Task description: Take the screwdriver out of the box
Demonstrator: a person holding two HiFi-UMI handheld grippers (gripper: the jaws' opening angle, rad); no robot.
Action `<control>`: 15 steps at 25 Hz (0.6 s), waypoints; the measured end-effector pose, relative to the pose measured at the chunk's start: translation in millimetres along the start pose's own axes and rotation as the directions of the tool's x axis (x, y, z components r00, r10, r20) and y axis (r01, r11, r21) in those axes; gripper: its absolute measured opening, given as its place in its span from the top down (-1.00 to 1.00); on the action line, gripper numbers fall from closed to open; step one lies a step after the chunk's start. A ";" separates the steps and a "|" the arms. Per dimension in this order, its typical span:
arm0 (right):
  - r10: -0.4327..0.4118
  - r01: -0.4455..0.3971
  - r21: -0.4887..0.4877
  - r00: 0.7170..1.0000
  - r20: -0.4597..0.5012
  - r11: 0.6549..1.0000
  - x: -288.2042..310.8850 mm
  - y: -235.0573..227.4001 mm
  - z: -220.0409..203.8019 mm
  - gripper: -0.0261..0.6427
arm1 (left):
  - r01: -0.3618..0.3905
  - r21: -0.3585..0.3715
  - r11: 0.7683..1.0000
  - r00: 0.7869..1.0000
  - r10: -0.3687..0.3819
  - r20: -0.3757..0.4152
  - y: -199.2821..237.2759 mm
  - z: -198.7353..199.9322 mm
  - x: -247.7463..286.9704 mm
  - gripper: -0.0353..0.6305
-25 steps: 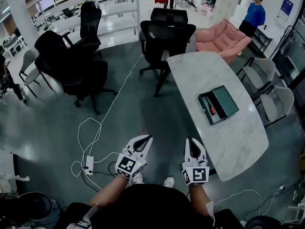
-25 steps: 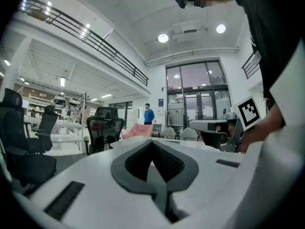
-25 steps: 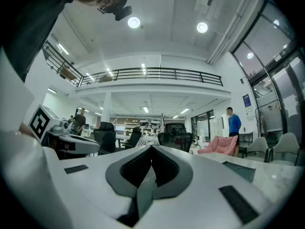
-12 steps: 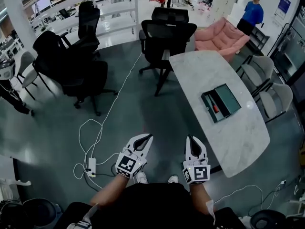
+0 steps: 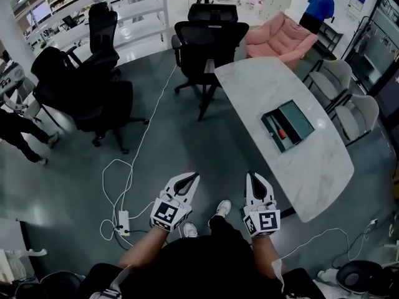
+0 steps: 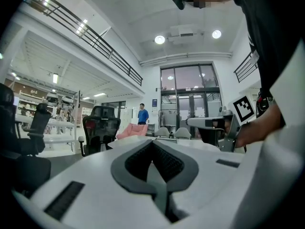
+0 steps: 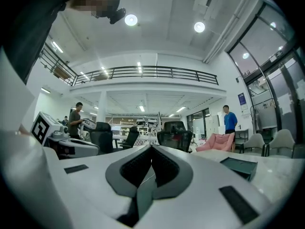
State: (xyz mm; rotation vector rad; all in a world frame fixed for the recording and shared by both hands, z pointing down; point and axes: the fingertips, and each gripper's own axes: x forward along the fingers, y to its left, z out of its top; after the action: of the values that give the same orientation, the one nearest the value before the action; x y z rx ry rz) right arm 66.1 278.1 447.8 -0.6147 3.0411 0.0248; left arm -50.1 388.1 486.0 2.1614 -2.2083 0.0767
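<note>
At the bottom centre of the head view the person's dark torso fills the frame edge, and both forearms reach up from it. The left gripper (image 5: 192,180) and the right gripper (image 5: 252,178) are held side by side over the grey floor, well short of the table. Each gripper's own view shows the jaws of the left gripper (image 6: 152,142) and of the right gripper (image 7: 151,147) closed tip to tip with nothing between them. A white shoe (image 5: 222,207) pokes out between the arms. To the lower left a white cable (image 5: 124,173) loops across the floor to a power strip (image 5: 123,222). To the right, the white marble table (image 5: 262,86) runs from right of centre up toward the upper middle. On it the box (image 5: 298,121) lies open, a dark green tray with its lid folded back. The screwdriver (image 5: 280,134) lies in the narrower left half of the box and shows only as a small red-orange handle; its shaft is too small to make out. In the right gripper view the box (image 7: 238,166) appears side-on at the right, its wall hiding the contents. Beyond stand black office chairs (image 5: 209,42) and a pink sofa (image 5: 280,33). A person in blue (image 5: 318,5) is cut off by the top edge.
</note>
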 end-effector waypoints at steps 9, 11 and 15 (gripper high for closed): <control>0.000 0.000 0.017 1.000 0.002 1.000 53.0 -52.4 -10.2 0.85 | 0.031 0.006 0.999 0.999 -0.031 -0.019 25.0 5.7 60.7 0.88; 0.005 -0.005 0.013 1.000 0.009 1.000 68.8 -66.3 -10.2 0.85 | 0.028 0.015 0.999 0.999 -0.028 -0.024 33.5 8.2 77.6 0.88; 0.006 -0.007 0.028 0.999 0.038 1.000 97.9 -93.2 -7.5 0.85 | 0.032 0.051 0.998 0.999 -0.030 -0.034 47.3 13.9 114.6 0.88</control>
State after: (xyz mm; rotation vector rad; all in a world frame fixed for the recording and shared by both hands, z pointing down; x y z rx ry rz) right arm 12.0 154.1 450.5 -0.5948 3.0014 -0.0058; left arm -99.8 273.8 480.2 2.2036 -2.1783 0.1690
